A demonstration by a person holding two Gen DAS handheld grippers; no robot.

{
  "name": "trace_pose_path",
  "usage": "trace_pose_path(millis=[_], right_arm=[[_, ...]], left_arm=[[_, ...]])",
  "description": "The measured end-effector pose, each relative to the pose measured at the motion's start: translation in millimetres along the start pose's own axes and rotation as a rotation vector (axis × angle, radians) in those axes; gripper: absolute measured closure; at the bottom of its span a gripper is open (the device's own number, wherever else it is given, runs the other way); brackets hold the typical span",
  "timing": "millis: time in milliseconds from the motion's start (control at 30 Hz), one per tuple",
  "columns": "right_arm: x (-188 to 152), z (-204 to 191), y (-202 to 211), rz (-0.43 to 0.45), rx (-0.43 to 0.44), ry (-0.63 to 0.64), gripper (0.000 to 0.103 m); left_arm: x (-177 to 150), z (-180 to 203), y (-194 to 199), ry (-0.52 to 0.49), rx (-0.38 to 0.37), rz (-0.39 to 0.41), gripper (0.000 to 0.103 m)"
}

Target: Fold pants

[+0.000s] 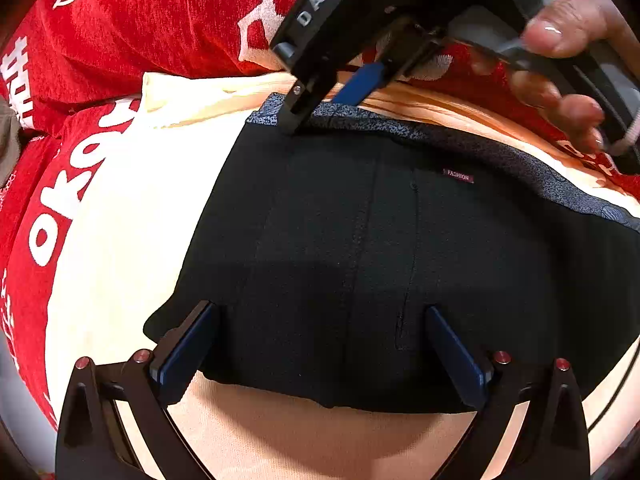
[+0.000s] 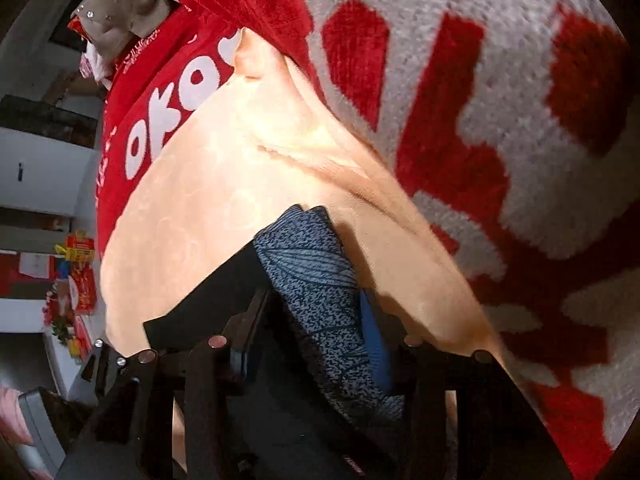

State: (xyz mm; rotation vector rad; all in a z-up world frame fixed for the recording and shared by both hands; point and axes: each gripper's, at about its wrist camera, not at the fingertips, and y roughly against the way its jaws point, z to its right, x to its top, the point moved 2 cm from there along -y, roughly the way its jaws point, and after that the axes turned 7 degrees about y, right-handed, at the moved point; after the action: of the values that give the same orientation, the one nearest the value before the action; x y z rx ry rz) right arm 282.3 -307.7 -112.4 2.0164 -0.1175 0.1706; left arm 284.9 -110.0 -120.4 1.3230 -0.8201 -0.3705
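Black pants (image 1: 340,240) lie folded flat on a cream cloth (image 1: 120,220), their grey-blue patterned waistband (image 1: 500,156) along the far edge. A small red label (image 1: 459,176) sits just below the band. My left gripper (image 1: 320,312) stands open over the near edge of the pants, its blue-padded fingers wide apart and nothing pinched. My right gripper (image 1: 320,114) comes down at the band's left corner, held by a hand (image 1: 568,28). In the right wrist view its fingers (image 2: 312,300) straddle the waistband (image 2: 316,280); the fabric lies flat between them, not squeezed.
A red blanket with white lettering (image 1: 120,32) lies under the cream cloth (image 2: 200,200) and rises behind it (image 2: 480,120). A taupe garment (image 2: 120,4) rests at the far corner. Shelves with red and yellow boxes (image 2: 80,248) stand off to the left.
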Motion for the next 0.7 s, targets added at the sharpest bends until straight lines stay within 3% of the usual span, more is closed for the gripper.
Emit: trace_pose_path(millis=[100,167,267,433,633,700], right_arm=[[6,-3,-3,0.007,-0.03,0.031,0.055],[7,-8,-3,0.008,-0.015,0.031,0.077],[4,-16,4,0.004,-0.027,0.066,0.092],[6,-21,25,0.05,0.046,0.087,0.094],[4,-30,26,0.086,0.088,0.075,0.094],[8,-32,19,0.067,0.012,0.105,0.094]], left_arm=[[-3,0,1,0.003,0.001,0.008,0.001],[-3,1,3,0.006,0.006,0.006,0.001],[-3,1,11,0.03,0.028,0.004,0.001],[-6,-8,26,0.133,0.023,0.001,0.001],[-8,-13,31,0.149,0.049,0.006,0.001],[-4,-10,26,0.121,0.061,0.004,0.001]])
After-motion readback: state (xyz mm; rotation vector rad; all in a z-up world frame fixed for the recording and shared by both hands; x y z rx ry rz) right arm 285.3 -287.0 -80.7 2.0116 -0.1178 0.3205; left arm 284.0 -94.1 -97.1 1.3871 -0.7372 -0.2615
